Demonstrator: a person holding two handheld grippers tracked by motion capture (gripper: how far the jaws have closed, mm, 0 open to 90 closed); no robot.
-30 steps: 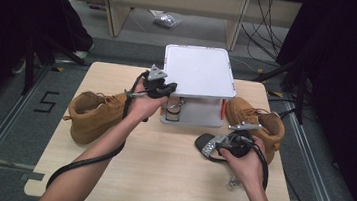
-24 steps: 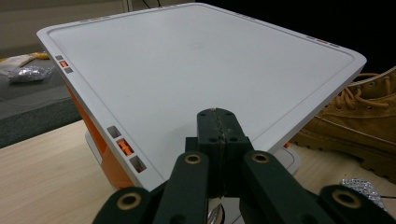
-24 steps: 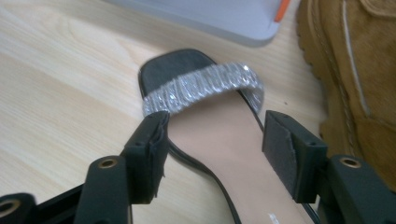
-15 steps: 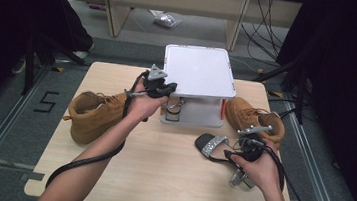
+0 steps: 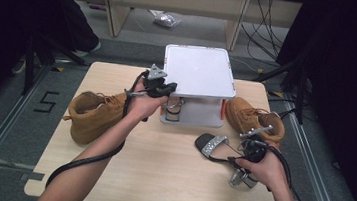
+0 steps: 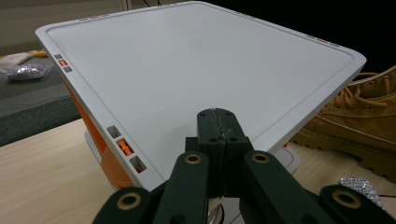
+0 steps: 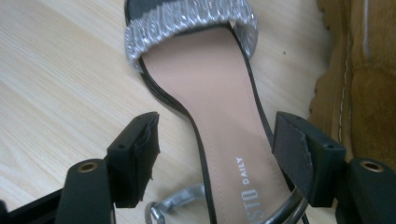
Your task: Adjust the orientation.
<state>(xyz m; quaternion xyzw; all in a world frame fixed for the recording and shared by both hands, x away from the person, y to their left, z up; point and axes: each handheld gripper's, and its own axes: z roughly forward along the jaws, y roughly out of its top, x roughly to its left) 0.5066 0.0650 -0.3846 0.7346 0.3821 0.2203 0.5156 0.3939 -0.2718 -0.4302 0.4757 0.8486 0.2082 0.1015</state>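
The right gripper [image 7: 215, 154] had drawn back, its jaws just spreading apart; the silver-strapped black heeled sandal [image 7: 210, 116] lay unpinched between them.

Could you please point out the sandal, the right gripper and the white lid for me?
sandal [image 7: 219, 88], right gripper view, on its tan insole.
right gripper [image 7: 217, 154], right gripper view, midway between its open jaws.
white lid [image 5: 198, 75], high view, on its flat top.

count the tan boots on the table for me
2: one tan boot lies at the table's left, beside the left forearm; the other tan boot sits right of the white box.
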